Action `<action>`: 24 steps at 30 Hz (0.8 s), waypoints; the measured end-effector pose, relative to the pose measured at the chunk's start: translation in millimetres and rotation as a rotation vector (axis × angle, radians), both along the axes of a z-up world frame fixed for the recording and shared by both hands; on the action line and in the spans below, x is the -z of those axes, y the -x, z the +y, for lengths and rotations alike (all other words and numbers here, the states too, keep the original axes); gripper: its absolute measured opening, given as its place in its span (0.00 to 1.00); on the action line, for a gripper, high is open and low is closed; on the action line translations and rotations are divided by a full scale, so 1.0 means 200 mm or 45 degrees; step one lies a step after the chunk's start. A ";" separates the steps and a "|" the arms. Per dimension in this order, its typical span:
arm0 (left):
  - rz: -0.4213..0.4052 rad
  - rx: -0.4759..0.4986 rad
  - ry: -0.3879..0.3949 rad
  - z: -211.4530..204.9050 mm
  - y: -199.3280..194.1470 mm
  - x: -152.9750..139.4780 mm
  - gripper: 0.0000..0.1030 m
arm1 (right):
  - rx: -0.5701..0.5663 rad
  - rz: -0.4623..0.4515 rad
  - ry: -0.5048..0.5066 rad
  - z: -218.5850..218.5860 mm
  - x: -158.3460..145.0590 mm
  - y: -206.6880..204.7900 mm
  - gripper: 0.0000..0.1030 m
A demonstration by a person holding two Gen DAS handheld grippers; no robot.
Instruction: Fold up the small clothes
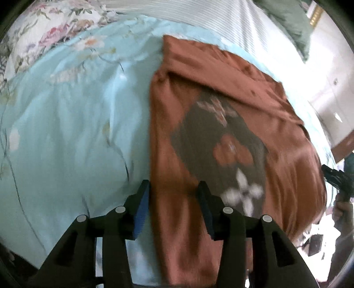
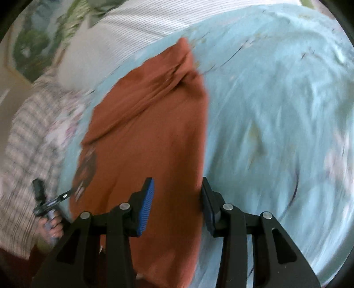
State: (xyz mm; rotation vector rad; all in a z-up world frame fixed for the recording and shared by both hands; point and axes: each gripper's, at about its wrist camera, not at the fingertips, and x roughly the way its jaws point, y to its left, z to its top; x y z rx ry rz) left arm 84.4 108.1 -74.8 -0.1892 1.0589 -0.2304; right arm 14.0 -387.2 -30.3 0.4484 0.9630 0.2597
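A rust-orange shirt (image 1: 177,137) with a dark printed panel and white flower shapes lies partly folded on a light blue bedspread (image 1: 66,133). My left gripper (image 1: 172,188) is open above the shirt's near left edge, nothing between its fingers. In the right wrist view the shirt (image 2: 150,133) lies with one side folded over, the print mostly hidden. My right gripper (image 2: 177,188) is open above the shirt's near right edge. The right gripper shows at the left view's right border (image 1: 336,177); the left gripper shows at the right view's left border (image 2: 46,199). Both views are blurred.
A floral pillow (image 1: 44,33) lies at the bed's far left. White striped bedding (image 1: 199,15) runs along the far side. A checked cloth (image 2: 28,155) lies left of the shirt. The bedspread (image 2: 276,133) spreads wide to the right.
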 end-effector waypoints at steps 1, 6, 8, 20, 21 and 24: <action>-0.008 0.014 0.004 0.00 0.05 0.00 0.46 | -0.031 -0.005 -0.018 0.02 0.01 0.05 0.41; -0.011 0.086 0.092 0.00 0.29 0.02 0.48 | -0.134 -0.040 -0.129 0.06 0.06 0.23 0.41; -0.012 0.103 0.123 0.00 0.35 0.04 0.48 | -0.138 -0.063 -0.173 0.06 0.08 0.27 0.41; 0.066 0.212 0.201 -0.04 0.44 0.15 0.29 | -0.216 -0.075 -0.231 0.10 0.15 0.30 0.10; 0.061 0.202 0.202 -0.03 0.44 0.15 0.13 | -0.208 -0.070 -0.233 0.10 0.15 0.30 0.08; 0.045 0.186 0.204 -0.02 0.46 0.14 0.06 | -0.180 -0.103 -0.285 0.07 0.13 0.33 0.07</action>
